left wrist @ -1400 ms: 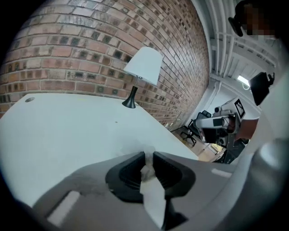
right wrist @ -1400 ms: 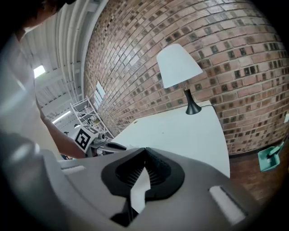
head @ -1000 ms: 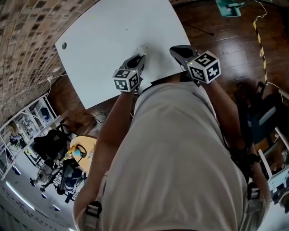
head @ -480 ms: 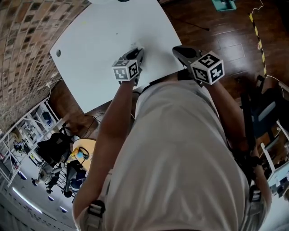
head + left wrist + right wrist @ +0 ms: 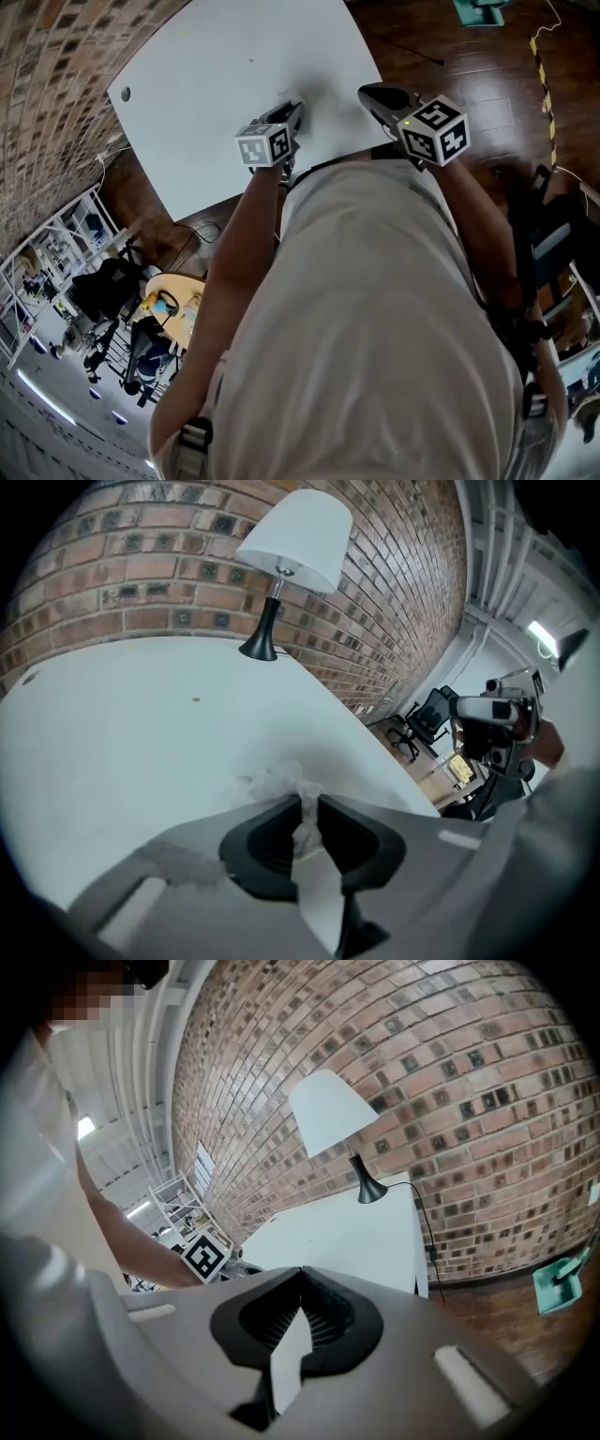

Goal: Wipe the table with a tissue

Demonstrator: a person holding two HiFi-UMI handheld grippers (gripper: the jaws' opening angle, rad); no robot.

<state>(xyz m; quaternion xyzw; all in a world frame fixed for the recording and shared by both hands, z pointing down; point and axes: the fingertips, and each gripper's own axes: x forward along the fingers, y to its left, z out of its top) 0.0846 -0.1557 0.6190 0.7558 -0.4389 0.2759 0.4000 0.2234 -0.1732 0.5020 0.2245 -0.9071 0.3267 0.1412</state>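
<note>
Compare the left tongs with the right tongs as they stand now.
The left tongs are shut on a tissue; the right tongs are shut with nothing between them. The left tongs tilt down at the table, with the tissue against it; the right tongs point more level, toward the lamp and brick wall. Both are grey and black, each with a marker cube.

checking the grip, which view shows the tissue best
Left gripper view: the tissue is pinched in the left gripper's jaws, on the table. Head view hides it behind that gripper; right gripper view misses it.
</note>
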